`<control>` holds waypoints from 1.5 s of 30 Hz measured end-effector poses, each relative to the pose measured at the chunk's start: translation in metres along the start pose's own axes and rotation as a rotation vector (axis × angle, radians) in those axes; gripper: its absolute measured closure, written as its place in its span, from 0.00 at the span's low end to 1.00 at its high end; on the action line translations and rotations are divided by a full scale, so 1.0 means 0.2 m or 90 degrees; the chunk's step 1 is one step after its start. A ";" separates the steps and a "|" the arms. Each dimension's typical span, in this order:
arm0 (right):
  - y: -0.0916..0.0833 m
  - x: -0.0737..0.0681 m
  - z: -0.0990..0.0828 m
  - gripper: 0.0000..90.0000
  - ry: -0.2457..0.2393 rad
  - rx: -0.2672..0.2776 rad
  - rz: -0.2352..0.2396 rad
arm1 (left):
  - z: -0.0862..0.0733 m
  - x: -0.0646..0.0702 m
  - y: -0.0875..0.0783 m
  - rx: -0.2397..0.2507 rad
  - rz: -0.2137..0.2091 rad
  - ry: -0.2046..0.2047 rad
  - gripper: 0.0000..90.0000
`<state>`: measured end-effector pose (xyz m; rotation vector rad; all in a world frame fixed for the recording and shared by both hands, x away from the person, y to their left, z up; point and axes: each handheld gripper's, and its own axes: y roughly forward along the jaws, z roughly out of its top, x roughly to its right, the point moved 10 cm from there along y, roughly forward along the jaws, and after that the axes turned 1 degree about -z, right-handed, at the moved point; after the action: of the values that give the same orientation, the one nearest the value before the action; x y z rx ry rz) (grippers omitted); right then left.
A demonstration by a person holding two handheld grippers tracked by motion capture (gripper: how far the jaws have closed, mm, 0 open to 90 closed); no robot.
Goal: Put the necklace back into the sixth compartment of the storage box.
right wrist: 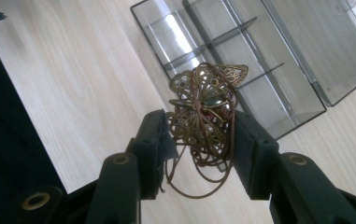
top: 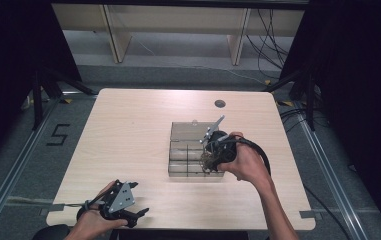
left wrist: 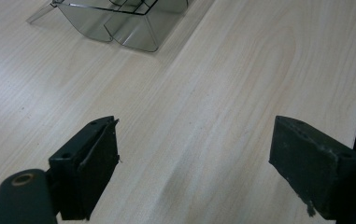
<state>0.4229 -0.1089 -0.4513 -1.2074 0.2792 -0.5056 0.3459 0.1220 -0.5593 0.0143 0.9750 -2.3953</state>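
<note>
A clear grey plastic box (top: 188, 150) with several compartments and an open lid lies mid-table, also seen in the right gripper view (right wrist: 259, 60) and at the top of the left gripper view (left wrist: 119, 23). My right gripper (right wrist: 199, 126) is shut on a brass filigree ornament tangled with brown cord (right wrist: 203, 107), held above the table beside the box. In the high view this bundle (top: 209, 161) hangs over the box's right end, under my right gripper (top: 213, 157). My left gripper (top: 137, 214) rests open near the table's front left edge, with bare wood between its fingers (left wrist: 91, 163).
The light wooden table (top: 128, 130) has a round cable hole (top: 220, 103) at the back right. Black stands and cables flank the table on the floor. A shelf unit stands behind the table.
</note>
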 end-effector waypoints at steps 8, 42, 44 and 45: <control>0.04 0.08 0.00 0.65 0.012 -0.016 -0.001 | 0.00 0.00 0.00 -0.003 -0.002 0.001 0.17; 0.35 0.21 -0.09 0.65 0.059 -0.086 0.034 | 0.00 0.00 0.00 -0.001 -0.004 0.002 0.17; 0.36 0.21 -0.10 0.65 0.063 -0.090 0.034 | 0.00 0.00 0.00 -0.004 -0.004 0.001 0.17; 0.38 0.22 -0.10 0.65 0.056 -0.086 0.038 | 0.00 0.00 0.00 -0.004 -0.004 0.001 0.17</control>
<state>0.4685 -0.1277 -0.5265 -1.3051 0.4285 -0.4944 0.3449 0.1218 -0.5595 0.0117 0.9849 -2.3976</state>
